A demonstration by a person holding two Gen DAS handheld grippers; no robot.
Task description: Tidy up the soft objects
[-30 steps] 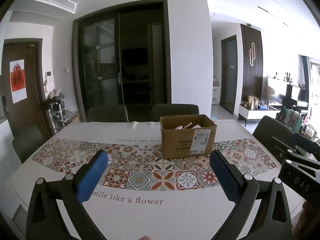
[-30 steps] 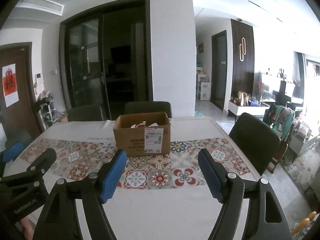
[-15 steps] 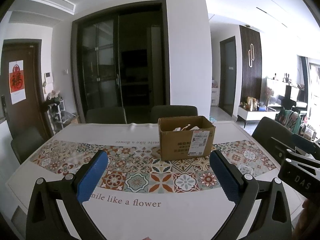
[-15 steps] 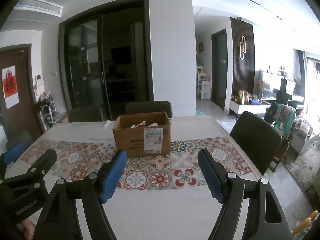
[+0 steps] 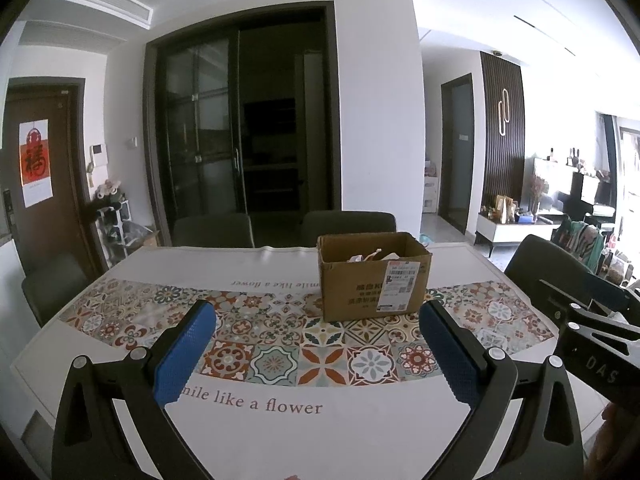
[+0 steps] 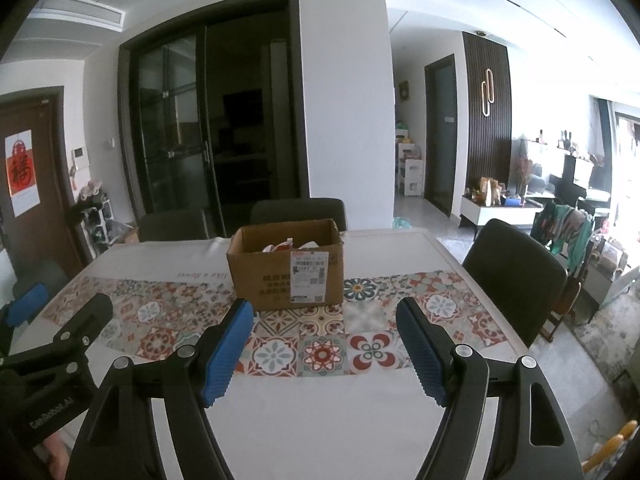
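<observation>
Two grippers hover above the near end of a table [image 5: 460,256] spread with a white cloth [image 5: 304,432] that carries a band of patterned tiles and the printed words "smile like a flower". The landmark is an open cardboard box [image 5: 372,284] standing on the tile band past the middle of the table, a white shipping label stuck on its near face.

The left gripper [image 5: 318,354] is spread wide, its blue pads well apart, with nothing between them; it hangs on the near side of the box, apart from it, with the box showing just right of centre between its fingers. The right gripper [image 6: 326,346] is likewise wide open and empty, also on the near side of the box, which shows slightly left of centre in its view. Each gripper shows at the edge of the other's camera.

Inside the box lie crumpled soft things [image 6: 290,245] in white and red, only their tops peeking above the rim; what they are cannot be told.

Dark chairs [image 6: 298,212] stand behind the box at the far table edge, and another [image 6: 516,276] off to its right.
</observation>
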